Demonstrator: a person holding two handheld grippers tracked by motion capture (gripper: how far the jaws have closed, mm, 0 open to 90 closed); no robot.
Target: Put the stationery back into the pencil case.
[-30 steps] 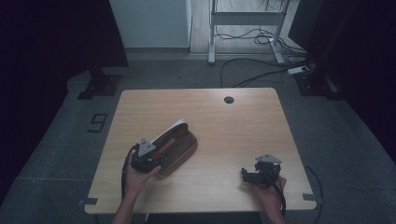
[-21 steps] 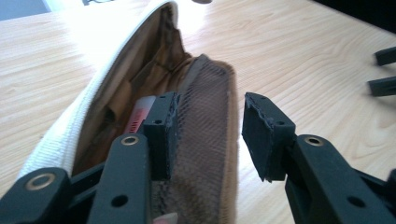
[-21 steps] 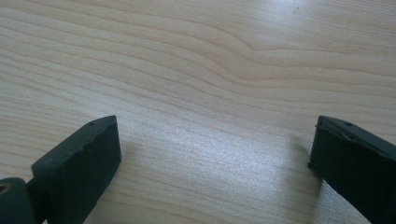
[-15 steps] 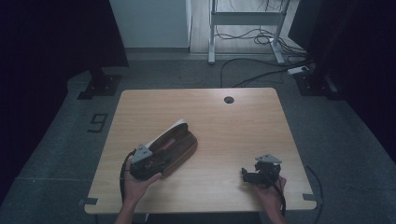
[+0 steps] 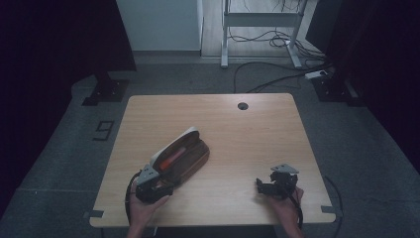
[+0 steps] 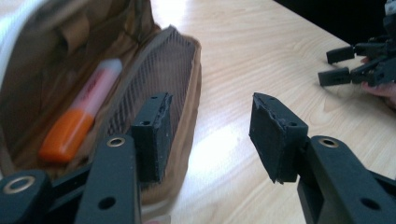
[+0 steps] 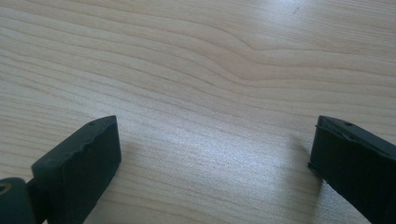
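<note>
Dim grey flooring and loose cables surround a pale wooden table (image 5: 237, 134) with a small round hole (image 5: 242, 106) near its far edge. On the table's left half lies a brown pencil case (image 5: 185, 158), unzipped and lying open, its light-coloured lid raised along the far side. Inside it rests 1 orange and white marker (image 6: 80, 116), lying lengthwise against the case's inner wall, beside a mesh pocket (image 6: 149, 70).

At the near end of the case sits the left gripper (image 5: 153, 182), held by the person's left hand (image 5: 143, 208). Its 2 jaws stand spread apart with nothing between them; in the left gripper view 1 jaw hangs over the case's mesh edge and the other over bare wood.

Well apart, toward the near right corner, the right gripper (image 5: 276, 182) rests in the right hand (image 5: 286, 206). Its jaws are also spread wide above bare tabletop, pinching nothing.
</note>
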